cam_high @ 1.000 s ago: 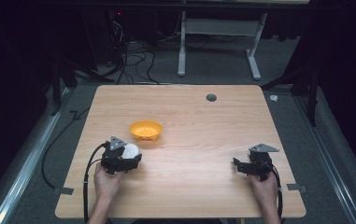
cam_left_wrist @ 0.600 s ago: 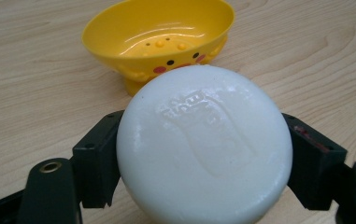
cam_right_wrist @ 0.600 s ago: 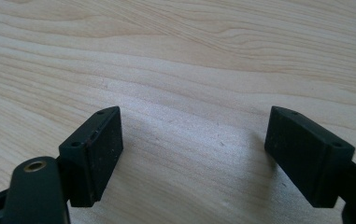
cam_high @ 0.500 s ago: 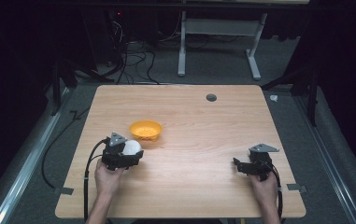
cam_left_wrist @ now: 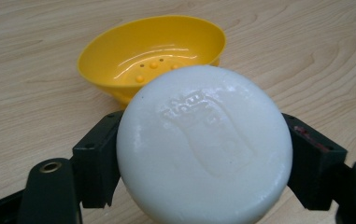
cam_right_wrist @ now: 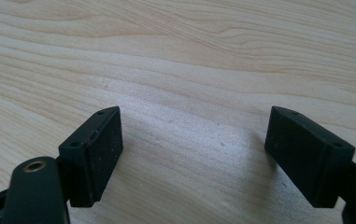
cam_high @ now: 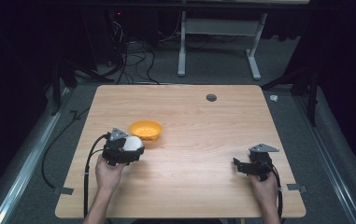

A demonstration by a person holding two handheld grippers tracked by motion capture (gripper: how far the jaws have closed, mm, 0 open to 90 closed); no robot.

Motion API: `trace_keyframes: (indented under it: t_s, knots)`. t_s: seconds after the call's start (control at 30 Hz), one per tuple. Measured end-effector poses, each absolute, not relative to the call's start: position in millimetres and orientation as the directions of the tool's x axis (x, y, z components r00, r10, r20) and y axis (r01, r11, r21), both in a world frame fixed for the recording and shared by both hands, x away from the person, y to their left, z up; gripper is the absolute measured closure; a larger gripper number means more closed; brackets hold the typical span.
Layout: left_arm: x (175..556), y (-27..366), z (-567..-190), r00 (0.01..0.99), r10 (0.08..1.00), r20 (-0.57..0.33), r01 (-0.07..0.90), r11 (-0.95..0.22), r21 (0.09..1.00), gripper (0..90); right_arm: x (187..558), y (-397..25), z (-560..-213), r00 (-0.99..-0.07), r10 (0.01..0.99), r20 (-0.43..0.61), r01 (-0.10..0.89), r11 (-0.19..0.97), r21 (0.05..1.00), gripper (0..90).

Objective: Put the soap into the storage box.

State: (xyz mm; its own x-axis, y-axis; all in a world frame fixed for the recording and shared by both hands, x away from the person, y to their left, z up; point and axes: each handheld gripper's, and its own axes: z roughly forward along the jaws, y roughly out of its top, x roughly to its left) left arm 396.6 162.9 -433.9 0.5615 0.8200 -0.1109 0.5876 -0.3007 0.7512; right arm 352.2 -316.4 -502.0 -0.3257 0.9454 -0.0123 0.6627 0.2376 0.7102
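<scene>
Gripping soap (cam_left_wrist: 203, 147), left tool (cam_high: 128, 150) level

Dark lab: bare wooden table (cam_high: 203, 116), floor cables (cam_high: 133, 60).

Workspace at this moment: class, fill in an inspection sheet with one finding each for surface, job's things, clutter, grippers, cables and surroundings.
Surface: light wooden table, bare over most of its top, with a small dark round hole near the far edge.
Job's things: round white soap bar held above the table; empty yellow dish with small bumps inside, just beyond it.
Clutter: nothing seen on the table.
Grippers: left gripper shut on the soap bar; right gripper open over bare wood, holding nothing.
Cables: a black cable trails from the left gripper; loose cables lie on the floor beyond the table.
Surroundings: dark room, grey floor, white stand frame behind the table.
</scene>
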Motion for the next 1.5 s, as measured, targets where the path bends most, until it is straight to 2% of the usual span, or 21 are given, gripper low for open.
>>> trace_keyframes:
  t_s: [0.5, 0.6, 1.5]
  knots:
    - [413, 158, -425, 0.568, 0.815, -0.115, 0.585, -0.301, 0.753, 24.6, 352, -317, -502, -0.327, 0.945, -0.011, 0.663, 0.237, 0.710, 20.1]
    - [417, 159, -423, 0.570, 0.809, -0.142, 0.591, -0.284, 0.755, 24.7, 352, -317, -502, -0.327, 0.945, -0.011, 0.662, 0.237, 0.711, 20.1]
    - [452, 142, -405, 0.573, 0.815, -0.091, 0.592, -0.334, 0.734, 24.7, 352, -317, -502, -0.327, 0.945, -0.010, 0.662, 0.237, 0.711, 20.2]
